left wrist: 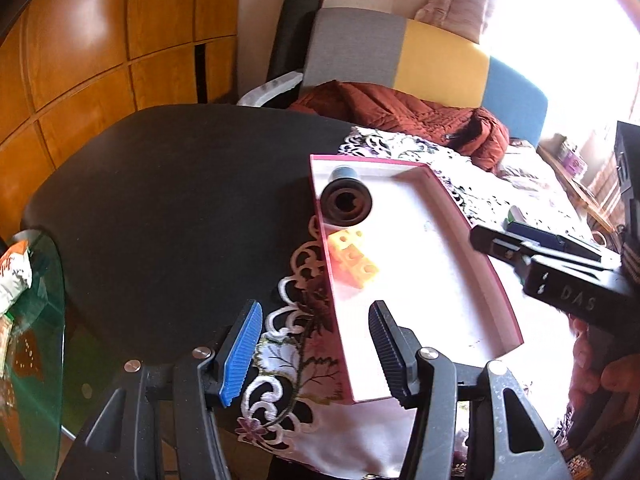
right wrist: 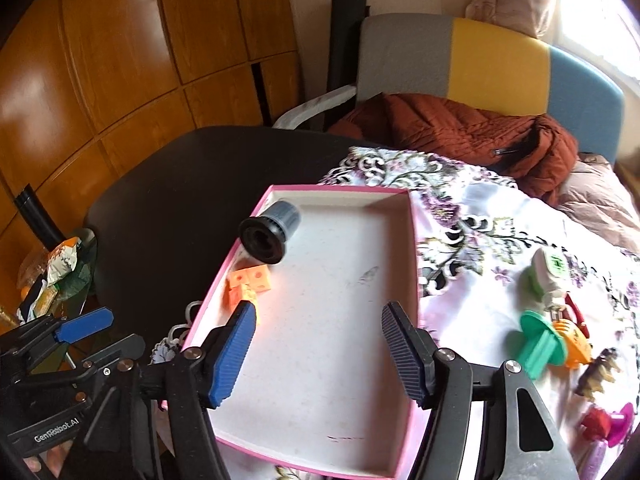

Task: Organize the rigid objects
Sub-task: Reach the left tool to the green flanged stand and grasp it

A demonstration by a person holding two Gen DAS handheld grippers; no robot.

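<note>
A pink-rimmed white tray point(right wrist: 414, 240) lies on a floral cloth point(right wrist: 480, 216); it also shows in the left wrist view point(left wrist: 486, 264). Inside it are a black and grey cylinder point(right wrist: 270, 236) point(left wrist: 346, 200) and a cluster of yellow-orange cubes point(right wrist: 248, 282) point(left wrist: 354, 258). My right gripper point(right wrist: 318, 354) is open and empty above the tray. My left gripper point(left wrist: 316, 354) is open and empty over the tray's left edge. Right of the tray lie a white bottle point(right wrist: 546, 276), a green spool point(right wrist: 540, 344), an orange toy point(right wrist: 576, 340), a dinosaur figure point(right wrist: 600, 370) and a red and magenta piece point(right wrist: 608, 420).
The black table point(left wrist: 180, 200) extends to the left. A glass side table point(left wrist: 36, 320) with snack packets stands at the far left. A rust jacket point(right wrist: 460, 128) lies on a grey, yellow and blue sofa point(right wrist: 496, 56) behind. Wooden panels point(right wrist: 100, 60) line the wall.
</note>
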